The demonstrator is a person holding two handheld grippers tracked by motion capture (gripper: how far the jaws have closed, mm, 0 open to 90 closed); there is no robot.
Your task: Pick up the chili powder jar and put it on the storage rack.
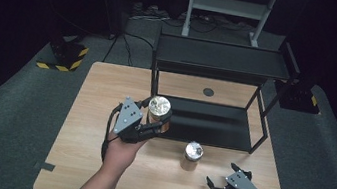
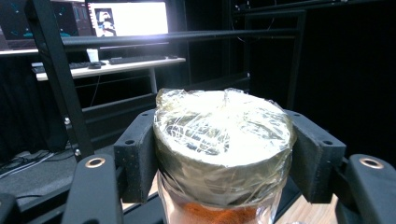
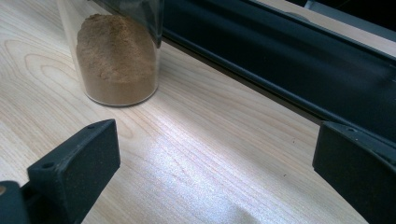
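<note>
Dark room, grey carpet, black curtains all round; a pale wooden desk (image 1: 95,164) sits in the middle, carrying a black two-tier metal shelf rack (image 1: 222,62) along its far half.

Item 1: spice jar (image 1: 159,113), held. Clear glass cylinder, silver lid wrapped over with crinkled plastic film that bunches at the top; reddish-orange powder shows below the lid. I see it close up in my left gripper view (image 2: 223,144), lid broad and flat, film catching the light. Position: lifted off the desk, at the front left corner of the rack, beside its lower shelf.

Item 2: my left gripper (image 1: 155,120). Fingers (image 2: 136,156) clenched on the jar from both sides, just below the lid; the jar stands upright between them.

Item 3: second spice jar (image 1: 192,156). Same build, silver film-wrapped lid, filled with tan-brown powder heaped unevenly inside (image 3: 116,60). Position: standing on the desk just in front of the rack's lower shelf, near the middle, well apart from the first jar.

Item 4: my right gripper (image 1: 220,178). Fingers (image 3: 77,170) released, spread wide with bare desk between them. Position: low at the near right part of the desk, near the second jar without touching it.
</note>
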